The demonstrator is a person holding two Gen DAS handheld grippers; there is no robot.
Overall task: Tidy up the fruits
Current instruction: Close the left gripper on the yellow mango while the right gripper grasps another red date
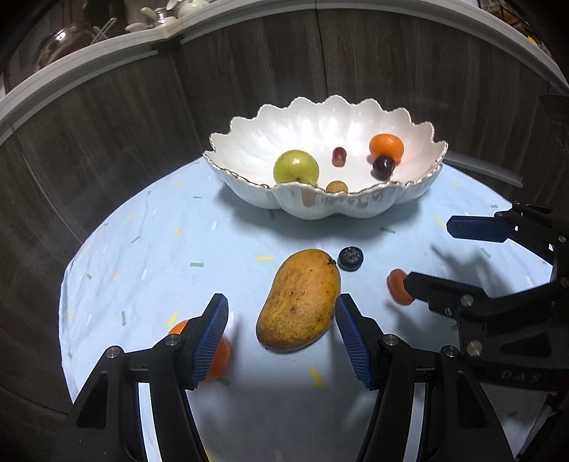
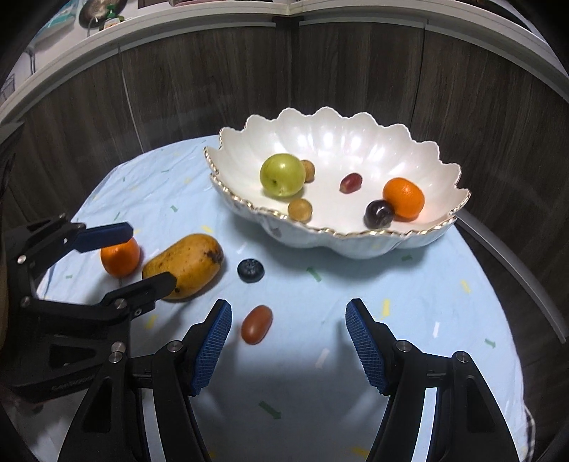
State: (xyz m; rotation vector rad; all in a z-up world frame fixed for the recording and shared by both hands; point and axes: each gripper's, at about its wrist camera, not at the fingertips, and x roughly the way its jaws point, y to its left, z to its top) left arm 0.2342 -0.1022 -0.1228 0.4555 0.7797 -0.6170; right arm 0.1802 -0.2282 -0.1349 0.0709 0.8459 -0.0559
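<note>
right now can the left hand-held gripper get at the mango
Probably yes: the left hand-held gripper is open with the mango already lying between its blue pads, nothing blocking it. The orange sits just outside one finger.

orange point(image 1: 217, 355) half behind left claw point(image 1: 281, 337), shelf clutter point(image 1: 106, 32) blurred

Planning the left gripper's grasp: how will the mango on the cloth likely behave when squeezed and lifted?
The mango is the biggest fruit here, so probably heavy. Its smooth, tapered skin may slip between the fingers. Brown spotting suggests ripeness; it may bruise. Lying on its side, it seems unlikely to roll.
</note>
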